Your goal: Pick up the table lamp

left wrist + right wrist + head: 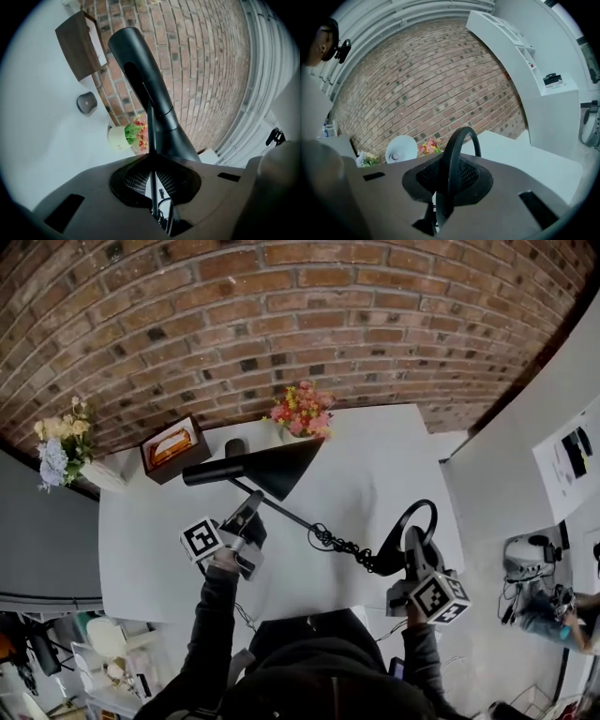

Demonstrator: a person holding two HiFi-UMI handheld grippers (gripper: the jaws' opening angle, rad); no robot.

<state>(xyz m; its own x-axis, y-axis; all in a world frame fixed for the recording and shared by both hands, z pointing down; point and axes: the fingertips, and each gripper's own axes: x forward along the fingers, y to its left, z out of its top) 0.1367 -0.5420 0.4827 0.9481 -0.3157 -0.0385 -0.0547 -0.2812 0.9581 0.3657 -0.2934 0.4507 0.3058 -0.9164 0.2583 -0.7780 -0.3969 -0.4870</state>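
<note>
The black table lamp hangs above the white table [375, 474], held at both ends. Its cone shade [253, 468] points toward the brick wall, and its thin stem [291, 518] runs down to the ring base [419, 521]. My left gripper [251, 512] is shut on the stem; in the left gripper view the stem [151, 140] passes between the jaws of that gripper [152, 187] with the shade [145, 84] beyond. My right gripper [410, 547] is shut on the ring base [457, 150], which stands upright between its jaws [444, 187]. The shade's pale inside [401, 149] shows farther off.
On the table near the wall stand a pot of red and pink flowers [302, 413], a wooden box [173, 448] and a small dark round object [234, 447]. A vase of pale flowers [61, 442] is at the far left. A white shelf unit [525, 61] stands on the right.
</note>
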